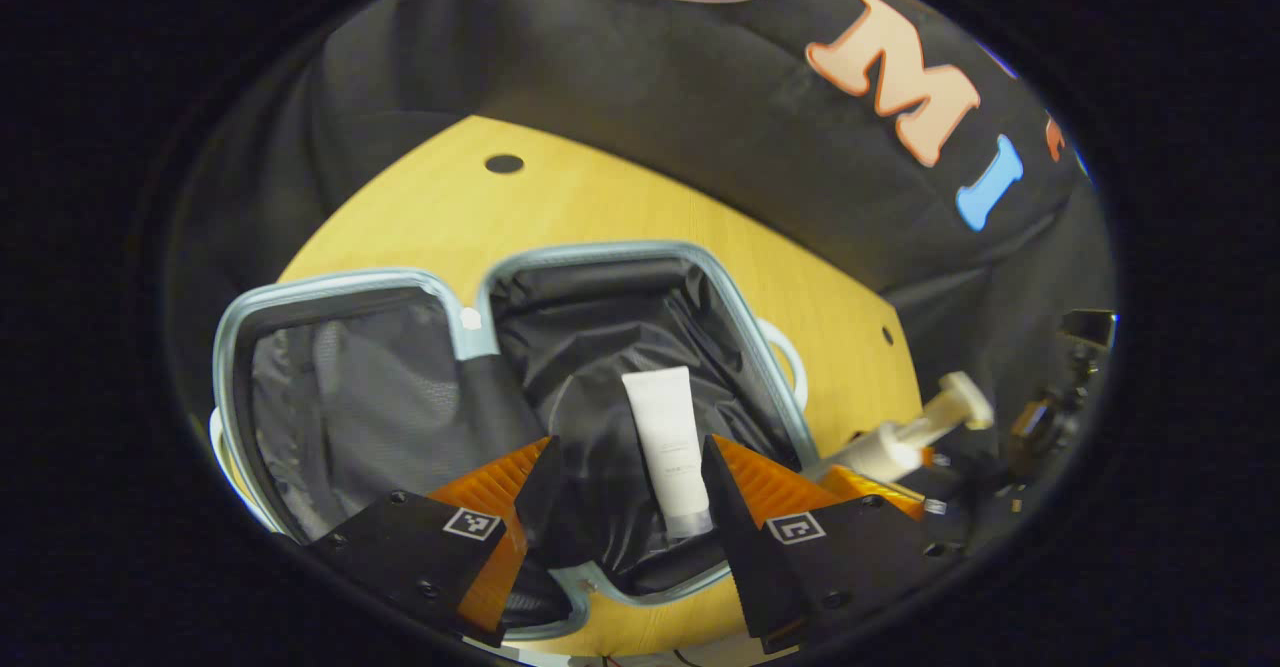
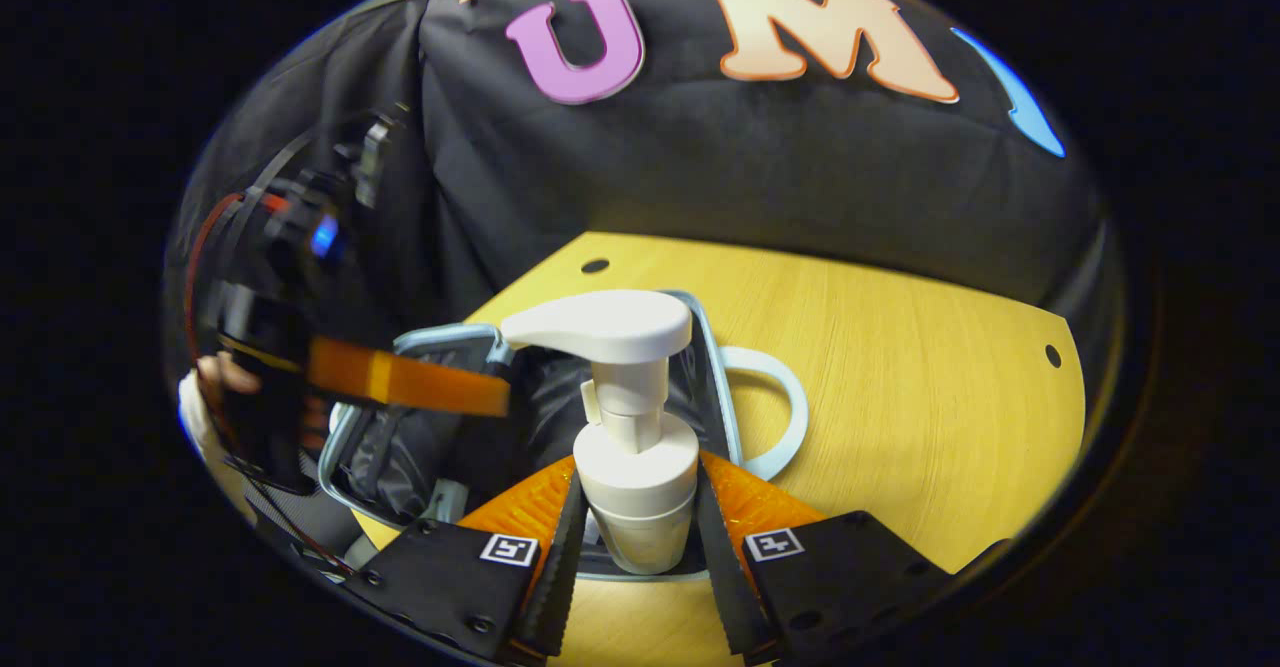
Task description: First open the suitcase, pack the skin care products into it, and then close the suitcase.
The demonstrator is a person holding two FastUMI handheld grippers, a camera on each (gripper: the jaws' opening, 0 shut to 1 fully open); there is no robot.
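Note:
The suitcase (image 1: 600, 248) lies open on the table, both black-lined halves rimmed in light blue. A white tube (image 1: 668, 442) lies in its right half, cap toward me. My left gripper (image 1: 630, 507) hovers over that half, open, its orange fingers well apart on either side of the tube and clear of it. My right gripper (image 2: 638, 522) is shut on a white pump bottle (image 2: 635, 467), held upright over the suitcase's near edge (image 2: 715, 387). In the left gripper view, that bottle (image 1: 900, 442) shows at the right, tilted.
The yellow wooden table (image 2: 900, 397) stretches bare to the right of the suitcase, with small holes near its far edge. A white suitcase handle (image 2: 790, 417) sticks out on that side. A hand (image 2: 215, 377) holds the other gripper at the left.

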